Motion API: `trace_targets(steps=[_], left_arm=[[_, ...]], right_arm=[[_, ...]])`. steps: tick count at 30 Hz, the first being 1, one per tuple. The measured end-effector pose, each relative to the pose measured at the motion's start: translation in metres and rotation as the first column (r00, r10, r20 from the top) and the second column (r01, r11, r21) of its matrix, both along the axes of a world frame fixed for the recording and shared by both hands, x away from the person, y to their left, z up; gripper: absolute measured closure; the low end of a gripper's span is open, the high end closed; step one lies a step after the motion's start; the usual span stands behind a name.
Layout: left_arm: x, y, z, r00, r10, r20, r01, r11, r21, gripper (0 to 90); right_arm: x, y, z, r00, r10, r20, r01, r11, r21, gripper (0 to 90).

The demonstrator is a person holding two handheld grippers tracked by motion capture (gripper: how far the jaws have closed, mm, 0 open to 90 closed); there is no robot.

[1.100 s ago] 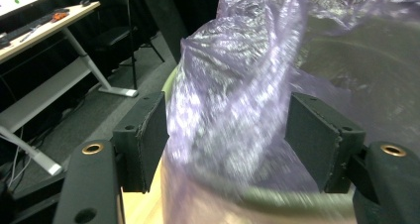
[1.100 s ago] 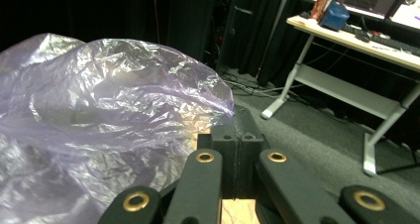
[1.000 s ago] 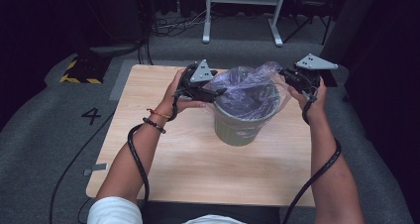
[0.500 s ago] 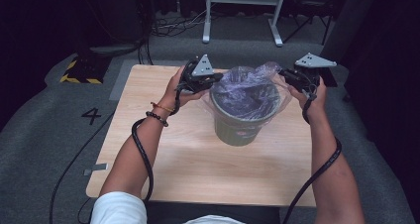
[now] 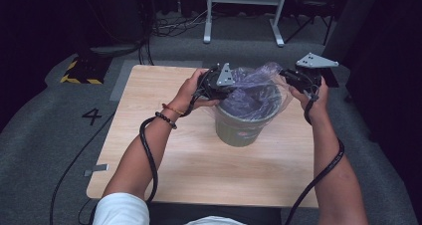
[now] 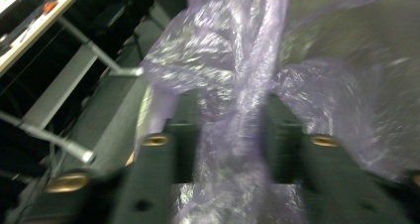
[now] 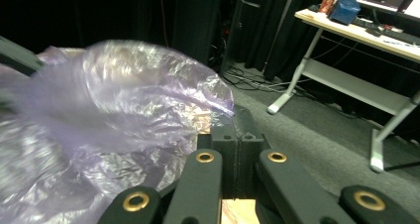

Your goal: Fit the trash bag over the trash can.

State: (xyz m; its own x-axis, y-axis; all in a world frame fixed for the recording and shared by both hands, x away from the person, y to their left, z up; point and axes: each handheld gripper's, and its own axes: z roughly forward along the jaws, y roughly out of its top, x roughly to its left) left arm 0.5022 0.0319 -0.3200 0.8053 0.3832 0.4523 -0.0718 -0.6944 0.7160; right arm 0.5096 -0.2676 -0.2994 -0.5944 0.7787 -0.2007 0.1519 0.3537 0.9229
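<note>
- Plastic bag [image 5: 254, 93]: a thin, purple-tinted liner sits in the green bucket [image 5: 241, 128] near the middle of the wooden table [image 5: 164, 155], its loose top edge bunched above the rim and not yet folded down over it.
- Left gripper [image 5: 219, 83]: at the near-left side of the rim. In the left gripper view a twisted band of the bag [image 6: 237, 110] runs between the jaws, which have just been closing and then easing apart a little. The film seems pinched there, but blur leaves the firmness of the grip uncertain.
- Right gripper [image 5: 293, 78]: at the far-right side of the rim, jaws clenched together. In the right gripper view [image 7: 237, 144] the pads meet, with the bag's edge [image 7: 148, 110] beside them; the film is probably nipped there, though the contact point is hidden.
- Risk, slip: the slightly relaxed left jaws may let the slick film slide out, so the edge drops back into the bucket.
- Risk, tear: pulling the two sides apart against a snagged rim may stretch or split the thin plastic.
- Risk, tipping: the bucket looks light; an upward or sideways tug on the bag could drag or tilt it on the table.
</note>
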Motion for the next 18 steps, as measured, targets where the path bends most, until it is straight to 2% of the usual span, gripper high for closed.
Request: trace_targets(steps=[1, 2, 3, 5, 7, 8, 11, 14, 16, 18], left_arm=[[0.0, 0.0, 0.0, 1.0, 0.0, 0.0, 0.0, 1.0, 0.0, 80.6], [0.003, 0.002, 0.0, 0.9996, 0.023, 0.017, -0.023, 0.9997, 0.0, 85.9], [0.003, 0.002, 0.0, 0.9996, 0.023, 0.017, -0.023, 0.9997, 0.0, 89.0], [0.011, 0.012, 0.005, 0.9991, 0.041, -0.004, -0.041, 0.9966, -0.071, 89.4], [0.017, 0.022, 0.009, 0.998, 0.04, -0.049, -0.047, 0.9864, -0.157, 86.4], [0.02, 0.025, 0.01, 0.9971, 0.048, -0.058, -0.058, 0.9833, -0.173, 85.1], [0.024, 0.028, 0.011, 0.9958, 0.07, -0.059, -0.079, 0.9832, -0.165, 85.3], [0.034, 0.027, 0.01, 0.9922, 0.12, -0.032, -0.123, 0.9845, -0.125, 87.6], [0.037, 0.025, 0.009, 0.9901, 0.134, -0.041, -0.138, 0.9832, -0.119, 87.6], [0.046, 0.022, 0.008, 0.9878, 0.151, -0.04, -0.154, 0.9825, -0.104, 86.9]], right_arm=[[0.0, 0.0, 0.0, 1.0, 0.0, 0.0, 0.0, 1.0, 0.0, 90.0], [-0.001, 0.0, 0.001, 1.0, 0.006, 0.0, -0.006, 1.0, 0.003, 90.0], [-0.001, 0.0, 0.001, 1.0, 0.006, 0.0, -0.006, 1.0, 0.003, 90.0], [0.0, -0.001, 0.0, 1.0, 0.003, -0.003, -0.003, 1.0, -0.006, 90.0], [0.002, -0.003, -0.001, 0.9999, -0.003, -0.01, 0.003, 1.0, -0.006, 90.0], [0.002, -0.004, -0.002, 0.9999, -0.004, -0.013, 0.004, 1.0, -0.005, 90.0], [0.005, -0.004, -0.006, 0.9997, -0.006, -0.024, 0.006, 0.9999, -0.014, 90.0], [0.009, -0.003, -0.008, 0.9993, -0.015, -0.033, 0.014, 0.9998, -0.017, 90.0], [0.011, -0.002, -0.009, 0.9991, -0.02, -0.038, 0.019, 0.9995, -0.026, 90.0], [0.018, -0.001, -0.013, 0.997, -0.039, -0.067, 0.037, 0.9988, -0.033, 90.0]])
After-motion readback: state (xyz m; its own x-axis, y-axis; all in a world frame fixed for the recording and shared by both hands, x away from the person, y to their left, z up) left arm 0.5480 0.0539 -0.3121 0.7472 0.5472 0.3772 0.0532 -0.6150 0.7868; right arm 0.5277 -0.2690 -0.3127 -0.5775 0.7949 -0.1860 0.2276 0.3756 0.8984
